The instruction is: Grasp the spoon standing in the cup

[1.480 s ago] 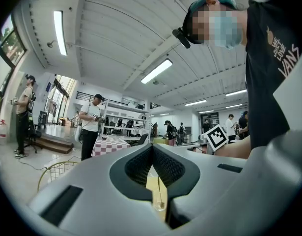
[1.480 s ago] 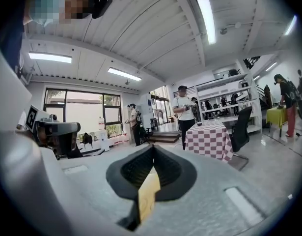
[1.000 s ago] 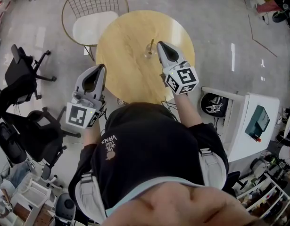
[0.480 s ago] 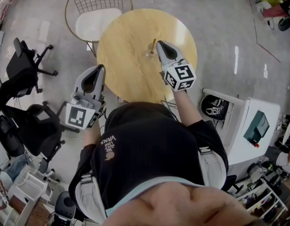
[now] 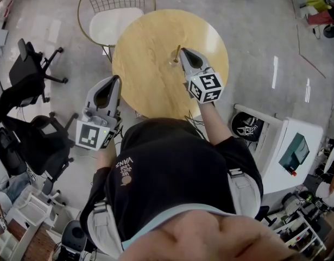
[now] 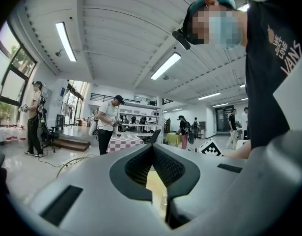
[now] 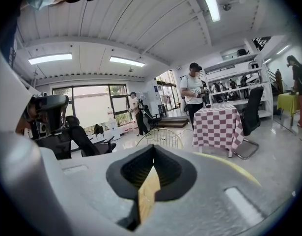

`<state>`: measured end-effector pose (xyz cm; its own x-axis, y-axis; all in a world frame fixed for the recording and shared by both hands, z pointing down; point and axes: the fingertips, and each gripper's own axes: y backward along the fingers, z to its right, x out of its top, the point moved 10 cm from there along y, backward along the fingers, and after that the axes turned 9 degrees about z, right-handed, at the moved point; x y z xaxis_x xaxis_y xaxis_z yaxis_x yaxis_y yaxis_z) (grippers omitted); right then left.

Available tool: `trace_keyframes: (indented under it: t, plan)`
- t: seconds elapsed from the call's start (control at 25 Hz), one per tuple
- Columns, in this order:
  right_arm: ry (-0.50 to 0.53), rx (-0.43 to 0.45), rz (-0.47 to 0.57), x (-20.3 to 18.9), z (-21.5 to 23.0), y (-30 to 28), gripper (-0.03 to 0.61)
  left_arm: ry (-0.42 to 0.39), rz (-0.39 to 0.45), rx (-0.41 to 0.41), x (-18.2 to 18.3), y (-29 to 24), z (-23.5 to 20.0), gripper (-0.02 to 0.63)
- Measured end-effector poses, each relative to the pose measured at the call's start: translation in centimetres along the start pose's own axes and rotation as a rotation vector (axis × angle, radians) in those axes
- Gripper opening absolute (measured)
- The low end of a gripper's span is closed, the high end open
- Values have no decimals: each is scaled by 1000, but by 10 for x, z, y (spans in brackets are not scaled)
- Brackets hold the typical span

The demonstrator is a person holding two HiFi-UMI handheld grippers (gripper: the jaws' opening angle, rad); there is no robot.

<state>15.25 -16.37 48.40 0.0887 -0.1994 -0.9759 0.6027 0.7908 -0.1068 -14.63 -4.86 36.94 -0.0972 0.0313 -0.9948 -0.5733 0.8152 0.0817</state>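
A small clear cup (image 5: pixel 172 61) stands near the middle of the round wooden table (image 5: pixel 147 80), and a thin golden spoon (image 5: pixel 176 50) sticks up out of it. My right gripper (image 5: pixel 182 51) reaches over the table, its tip just right of the spoon and apart from it. Its jaws are shut with nothing in them. In the right gripper view (image 7: pixel 153 148) neither cup nor spoon shows; only a strip of table wood appears below the closed tips. My left gripper (image 5: pixel 117 78) hangs at the table's left edge, jaws together (image 6: pixel 151 146) and empty.
A wire chair with a white seat (image 5: pixel 113 24) stands behind the table. Black office chairs (image 5: pixel 25 91) are at the left, a white machine (image 5: pixel 289 145) at the right. People stand in the hall beyond, one by a checked tablecloth (image 7: pixel 217 124).
Almost nothing differs: the head view has drifted a little, and both grippers hold their places by the table. The right gripper's tip stays beside the spoon.
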Motion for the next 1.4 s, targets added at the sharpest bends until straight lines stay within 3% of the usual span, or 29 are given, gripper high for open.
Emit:
trace_keyframes:
  t: [0.16,0.92,1.0,1.4]
  plan:
    - [-4,18,-24,-6,4,-3,-2,-37,21,-6,-5,1,-1,11]
    - [37,41,-87,-16,13,-13,0,-37,13,13,-7,6,5,11]
    - [30,46,-99,-18,14,-15,149,-33,14,16,-8,7,5,11]
    - [57,83,-155,-26,21,-24,147,-19,10,31,-9,7,8,11]
